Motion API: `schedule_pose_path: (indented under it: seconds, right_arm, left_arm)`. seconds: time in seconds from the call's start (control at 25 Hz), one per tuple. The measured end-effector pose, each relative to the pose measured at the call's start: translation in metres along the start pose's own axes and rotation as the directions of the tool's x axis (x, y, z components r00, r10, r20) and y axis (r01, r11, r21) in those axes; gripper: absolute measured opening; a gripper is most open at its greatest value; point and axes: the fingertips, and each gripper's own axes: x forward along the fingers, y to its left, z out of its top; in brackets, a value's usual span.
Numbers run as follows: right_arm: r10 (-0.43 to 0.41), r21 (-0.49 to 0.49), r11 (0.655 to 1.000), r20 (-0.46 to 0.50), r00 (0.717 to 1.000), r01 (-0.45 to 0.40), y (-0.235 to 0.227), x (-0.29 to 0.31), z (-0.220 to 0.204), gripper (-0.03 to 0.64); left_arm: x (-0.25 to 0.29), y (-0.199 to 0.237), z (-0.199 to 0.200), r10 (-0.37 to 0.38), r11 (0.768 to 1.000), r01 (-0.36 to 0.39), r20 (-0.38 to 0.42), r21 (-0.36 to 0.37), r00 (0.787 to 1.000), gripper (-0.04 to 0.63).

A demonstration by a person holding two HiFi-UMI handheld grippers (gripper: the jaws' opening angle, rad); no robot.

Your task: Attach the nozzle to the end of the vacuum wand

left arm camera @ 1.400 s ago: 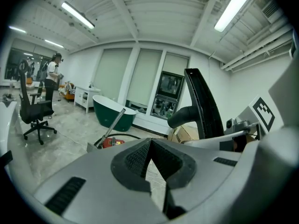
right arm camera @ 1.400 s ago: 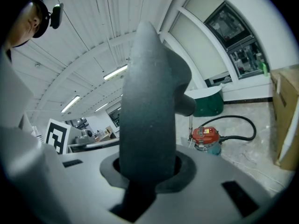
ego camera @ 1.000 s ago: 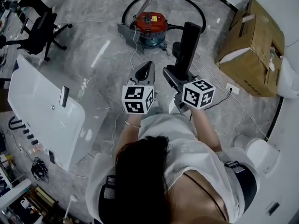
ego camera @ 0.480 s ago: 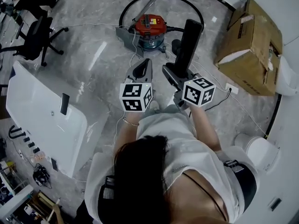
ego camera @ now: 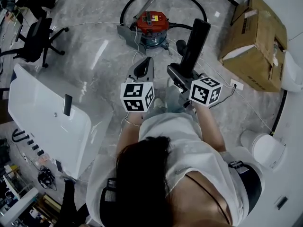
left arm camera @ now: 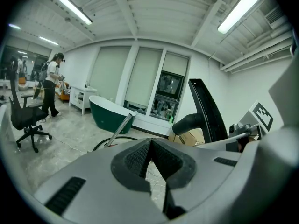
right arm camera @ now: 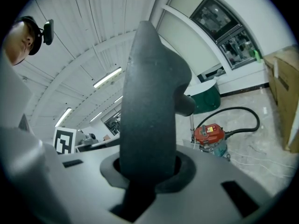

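Count: one red vacuum cleaner (ego camera: 152, 25), one metal wand (left arm camera: 119, 129), one black nozzle (ego camera: 194, 44), one cardboard box (ego camera: 258, 37), two grippers.
Right gripper (ego camera: 177, 74): jaws part-open, clamped on nozzle's neck; nozzle in air on near side of vacuum cleaner, apart from wand.
Left gripper (ego camera: 148, 60): jaws fully together, nothing between, near side of vacuum cleaner.
Wand slants up at vacuum cleaner's far side.

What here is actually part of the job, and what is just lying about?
For the job: black nozzle, held in the right gripper; metal wand; red vacuum.
Just lying about: cardboard box; office chair; white table.
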Motion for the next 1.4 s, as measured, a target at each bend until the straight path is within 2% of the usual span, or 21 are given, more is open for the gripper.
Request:
schedule_pose_path:
  seconds: [0.48,0.84,1.4]
  right_arm:
    - [0.027,0.006,1.000,0.008,1.000,-0.027,-0.011,0.007,0.016,0.083]
    - [0.022,0.003,1.000,0.010,1.000,-0.022,-0.042,0.017,0.043,0.083]
    - [0.044,0.006,0.999,-0.043,0.998,-0.044,-0.090,0.051,0.080,0.083]
  left_arm:
    - [0.021,0.001,0.004,0.018,1.000,-0.018,-0.011,-0.002,1.000,0.003]
    - [0.052,0.005,0.012,0.041,0.999,-0.041,-0.011,-0.007,0.999,0.003]
    - [0.113,0.021,0.025,0.088,0.996,-0.089,-0.034,-0.028,0.996,0.003]
